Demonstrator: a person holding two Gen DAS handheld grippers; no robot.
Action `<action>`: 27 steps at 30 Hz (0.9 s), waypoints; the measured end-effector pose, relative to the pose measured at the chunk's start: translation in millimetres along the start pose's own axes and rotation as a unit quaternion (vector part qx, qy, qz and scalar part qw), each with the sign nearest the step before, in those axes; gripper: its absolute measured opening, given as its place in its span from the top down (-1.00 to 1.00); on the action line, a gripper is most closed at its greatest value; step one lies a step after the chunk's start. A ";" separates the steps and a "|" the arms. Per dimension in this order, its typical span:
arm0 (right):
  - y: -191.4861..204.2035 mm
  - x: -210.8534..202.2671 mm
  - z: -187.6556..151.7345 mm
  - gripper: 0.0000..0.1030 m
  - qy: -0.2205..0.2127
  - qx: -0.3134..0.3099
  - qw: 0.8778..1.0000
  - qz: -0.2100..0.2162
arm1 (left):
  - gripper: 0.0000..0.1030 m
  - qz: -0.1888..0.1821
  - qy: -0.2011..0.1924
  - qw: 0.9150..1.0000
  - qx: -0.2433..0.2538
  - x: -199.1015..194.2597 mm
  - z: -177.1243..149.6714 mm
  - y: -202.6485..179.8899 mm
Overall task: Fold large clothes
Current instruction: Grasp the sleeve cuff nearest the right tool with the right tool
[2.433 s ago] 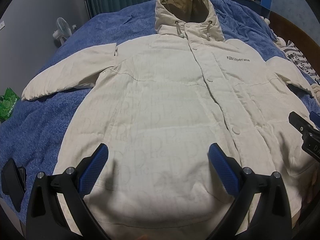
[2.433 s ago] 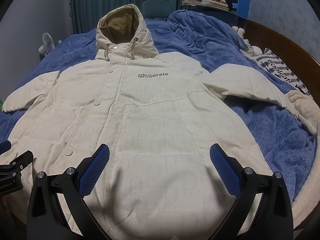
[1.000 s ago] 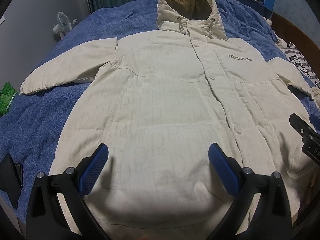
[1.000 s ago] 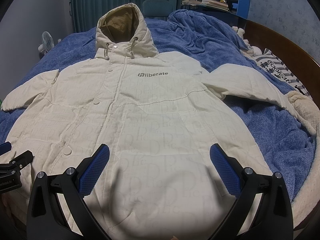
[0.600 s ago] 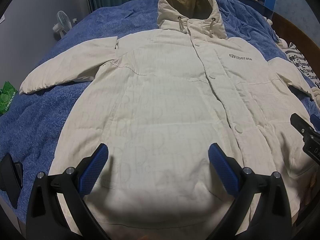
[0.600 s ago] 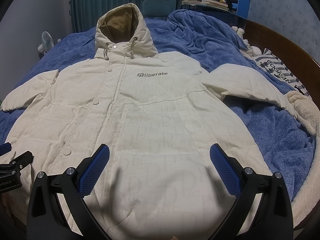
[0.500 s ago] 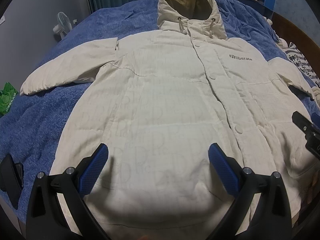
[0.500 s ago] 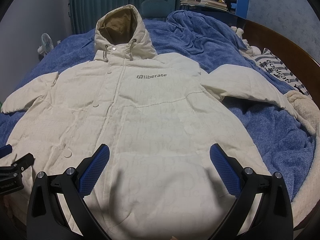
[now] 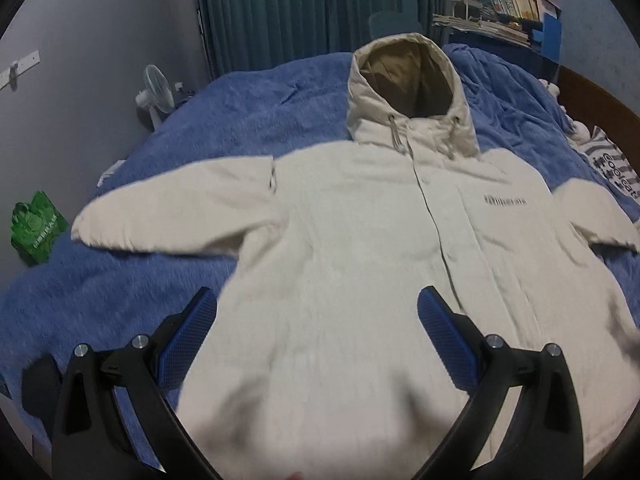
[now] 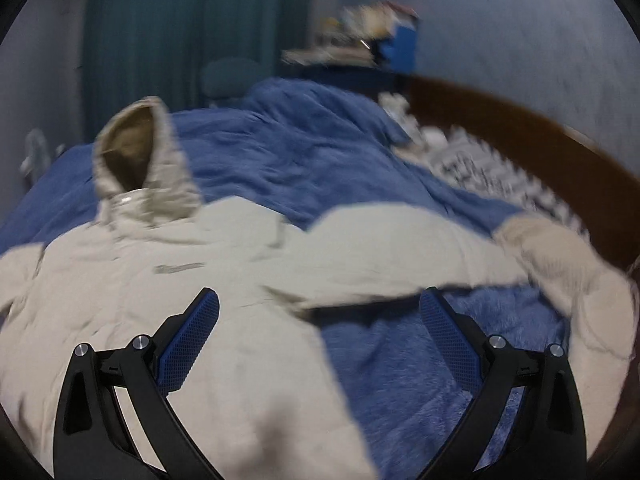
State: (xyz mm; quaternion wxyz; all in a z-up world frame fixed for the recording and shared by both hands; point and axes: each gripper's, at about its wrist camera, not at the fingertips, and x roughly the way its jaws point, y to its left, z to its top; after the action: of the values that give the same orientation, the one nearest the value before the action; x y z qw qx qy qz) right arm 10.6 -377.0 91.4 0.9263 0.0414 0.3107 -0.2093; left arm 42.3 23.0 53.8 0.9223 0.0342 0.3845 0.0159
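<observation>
A large cream hooded coat (image 9: 360,240) lies face up and spread flat on a blue bed, hood (image 9: 408,92) at the far end, both sleeves out to the sides. My left gripper (image 9: 316,332) is open and empty, above the coat's lower left body. My right gripper (image 10: 318,334) is open and empty, above the coat's right side, near where its right sleeve (image 10: 400,252) meets the body. The coat (image 10: 180,320) is blurred in the right wrist view.
The blue blanket (image 9: 120,280) covers the bed. A green bag (image 9: 36,228) and a white fan (image 9: 154,90) stand at the left. A wooden headboard (image 10: 540,160), a striped cloth (image 10: 500,176) and a cream blanket (image 10: 580,272) lie at the right. Books on a shelf (image 9: 508,12) stand behind.
Both grippers have moved: the left view has shifted left toward the coat's left side, the right has swung quickly right toward the right sleeve. Both stay open. The coat has not moved.
</observation>
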 end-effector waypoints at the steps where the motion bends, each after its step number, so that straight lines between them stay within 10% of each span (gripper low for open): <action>1: -13.0 14.4 4.1 -0.88 0.011 0.011 1.000 -0.007 | -0.87 0.003 -0.007 1.000 0.006 4.7 7.9 -1.2; 6: -63.6 74.7 11.4 -0.88 0.054 0.065 0.996 -0.035 | -0.87 0.046 0.005 0.999 0.004 36.1 27.5 1.3; 16: -133.1 159.4 -1.4 -0.86 0.100 0.197 0.975 -0.033 | -0.87 0.008 0.044 0.999 -0.015 91.3 4.7 12.8; 27: -180.3 196.8 -13.7 0.13 0.090 0.317 0.944 0.008 | -0.87 -0.018 0.071 0.997 -0.009 119.8 -2.0 6.4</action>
State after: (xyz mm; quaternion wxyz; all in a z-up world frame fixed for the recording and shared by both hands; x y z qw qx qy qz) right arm 70.1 -609.3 -26.6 0.8348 0.3543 0.3103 -0.2850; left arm 125.2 36.1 -31.9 0.8929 0.0180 0.4499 0.0052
